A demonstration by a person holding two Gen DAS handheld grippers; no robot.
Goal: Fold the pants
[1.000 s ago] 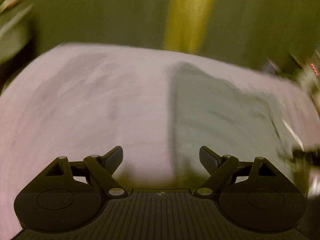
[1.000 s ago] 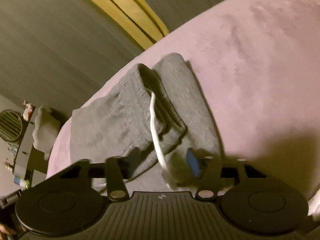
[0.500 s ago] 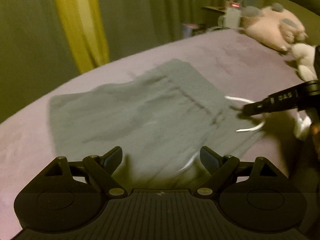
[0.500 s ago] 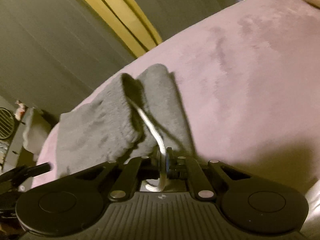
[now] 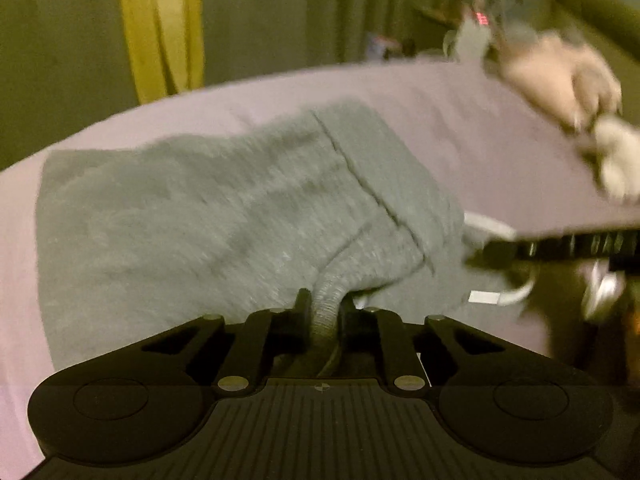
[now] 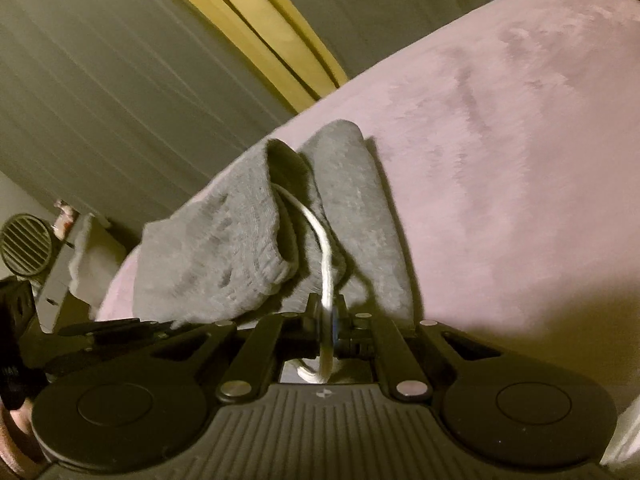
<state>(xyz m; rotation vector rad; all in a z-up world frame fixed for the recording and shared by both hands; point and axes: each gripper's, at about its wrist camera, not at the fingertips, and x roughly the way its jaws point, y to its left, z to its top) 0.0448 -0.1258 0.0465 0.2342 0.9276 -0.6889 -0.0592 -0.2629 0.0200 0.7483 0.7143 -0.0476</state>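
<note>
Left tool newly clamped on pants.

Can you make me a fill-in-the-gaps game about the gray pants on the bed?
1. The soft gray sweatpants lie on a plush bed cover coloured ____.
2. The left gripper is shut on a bunch of gray ____.
3. The right gripper pinches the white ____ of the pants' waist.
4. Behind the bed hangs a curtain coloured ____.

Missing words: pink; fabric; drawstring; yellow
</note>
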